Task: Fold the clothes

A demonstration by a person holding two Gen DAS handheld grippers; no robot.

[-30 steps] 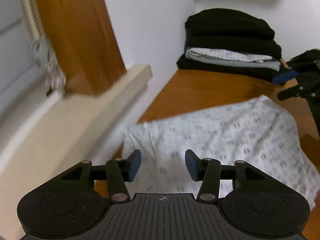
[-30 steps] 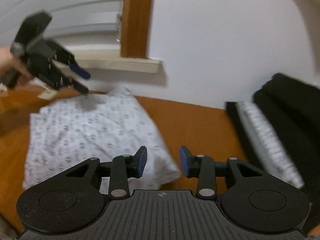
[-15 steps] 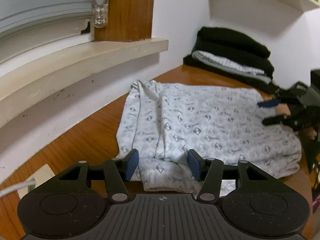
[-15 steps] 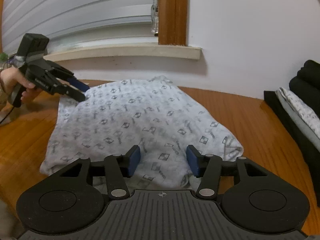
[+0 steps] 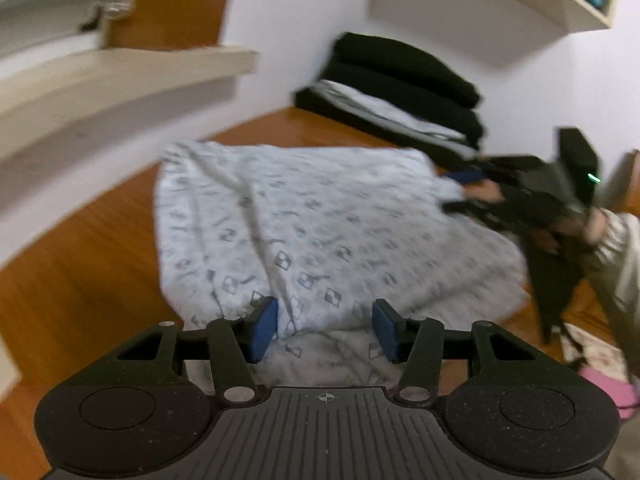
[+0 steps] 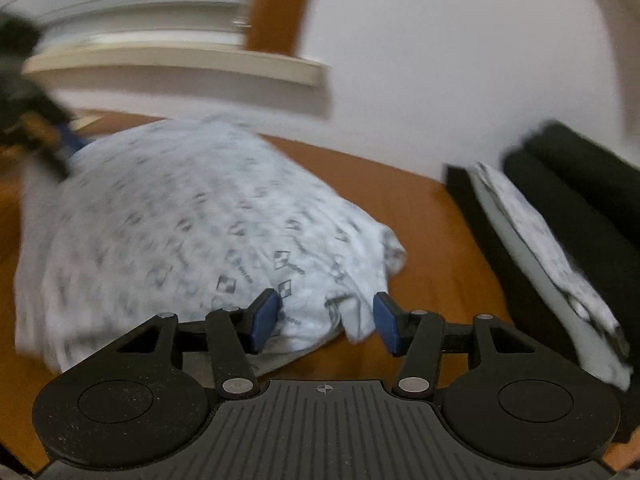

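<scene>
White patterned cotton garment [image 5: 304, 216], lying roughly halved and rumpled on the orange-brown wooden tabletop [image 5: 80, 264], long axis spanning between left gripper [image 5: 325, 330] and right gripper [image 6: 326, 322], both gaping over opposite edges, awaits further folds before joining the black-and-white folded stack [image 5: 404, 92].

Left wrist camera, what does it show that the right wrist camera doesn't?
Only the left wrist view shows the wall shelf, the person's sleeve and something pink at the right edge. Only the right wrist view shows the window blind clearly. Both show the patterned garment on the wooden table, the stack of folded clothes, the windowsill, and both grippers, left gripper and right gripper, open at the garment's edge.
</scene>
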